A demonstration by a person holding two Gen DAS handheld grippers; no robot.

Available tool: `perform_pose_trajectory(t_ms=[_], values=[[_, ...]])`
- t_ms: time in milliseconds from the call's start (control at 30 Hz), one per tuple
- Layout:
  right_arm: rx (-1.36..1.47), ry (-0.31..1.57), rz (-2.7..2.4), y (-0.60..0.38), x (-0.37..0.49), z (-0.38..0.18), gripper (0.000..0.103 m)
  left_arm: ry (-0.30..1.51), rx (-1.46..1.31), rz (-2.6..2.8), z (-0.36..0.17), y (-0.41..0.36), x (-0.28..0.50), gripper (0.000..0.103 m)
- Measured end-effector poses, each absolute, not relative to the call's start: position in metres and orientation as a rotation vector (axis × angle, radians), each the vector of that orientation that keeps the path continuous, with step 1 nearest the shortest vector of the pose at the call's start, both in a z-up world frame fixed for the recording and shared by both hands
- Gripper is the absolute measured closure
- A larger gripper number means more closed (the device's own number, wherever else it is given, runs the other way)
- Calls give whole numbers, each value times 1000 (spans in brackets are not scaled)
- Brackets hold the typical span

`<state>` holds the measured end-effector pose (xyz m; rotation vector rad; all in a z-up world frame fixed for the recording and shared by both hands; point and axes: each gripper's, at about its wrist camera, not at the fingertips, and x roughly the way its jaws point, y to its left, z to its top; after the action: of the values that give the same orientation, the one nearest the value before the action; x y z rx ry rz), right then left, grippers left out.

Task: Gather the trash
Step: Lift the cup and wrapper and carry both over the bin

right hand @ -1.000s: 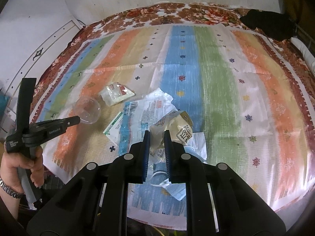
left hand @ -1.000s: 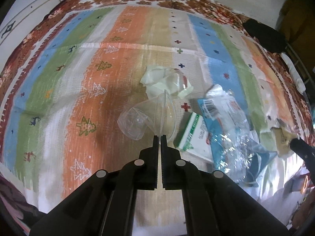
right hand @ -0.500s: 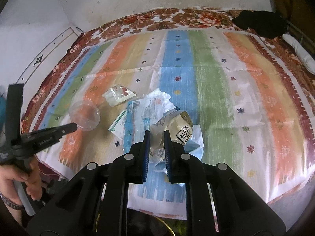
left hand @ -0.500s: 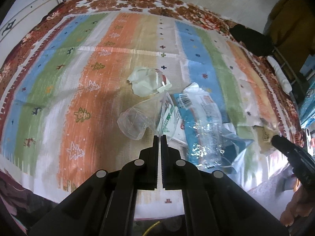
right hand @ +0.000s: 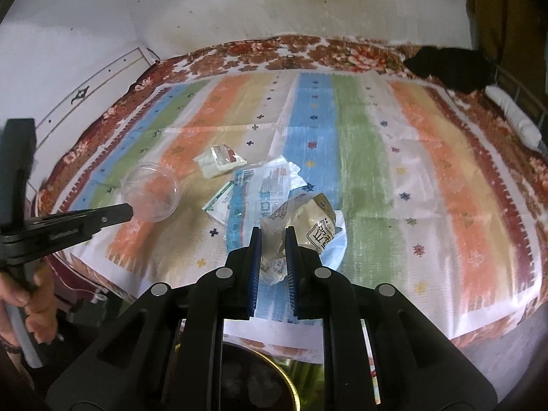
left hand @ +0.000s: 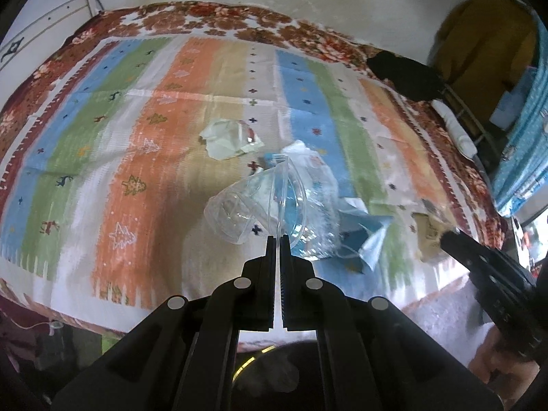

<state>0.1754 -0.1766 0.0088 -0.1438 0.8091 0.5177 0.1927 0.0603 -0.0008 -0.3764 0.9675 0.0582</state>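
Two grippers are in use, each carrying one item. The left gripper [left hand: 276,237] has its jaws pressed together on the rim of one clear plastic cup [left hand: 255,203], which hangs tilted above the cloth. The right gripper [right hand: 273,231] has its jaws clamped on one crumpled beige wrapper [right hand: 301,226] with dark print on a white label.

Three loose pieces of trash lie on the cloth: one small pale packet [right hand: 221,161] with a red mark; one large clear bag with blue print [right hand: 263,188], just beside the packet; and one light blue sheet [left hand: 368,245] partly under that bag.

The surface is a striped cloth [right hand: 356,157] in blue, green, orange, tan and white bands with small cross and tree motifs. It is spread over a red floral blanket [right hand: 284,51] whose border shows on all far sides. One black object [right hand: 448,65] sits at the far right corner. A stained white wall [right hand: 308,3] stands behind. One dark round bin with a yellow rim [right hand: 253,376] sits below the grippers at the near edge.
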Motion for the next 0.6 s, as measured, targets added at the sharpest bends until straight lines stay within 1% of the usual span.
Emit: perform_pose_trajectory(t_ms=[367,600], values=[[-134,787,564,-178,134,11,90,907,-348,-41,15,25,145,102],[-135,780,585,-184,103,6,90,886,-348,-71,16,16,117,102]])
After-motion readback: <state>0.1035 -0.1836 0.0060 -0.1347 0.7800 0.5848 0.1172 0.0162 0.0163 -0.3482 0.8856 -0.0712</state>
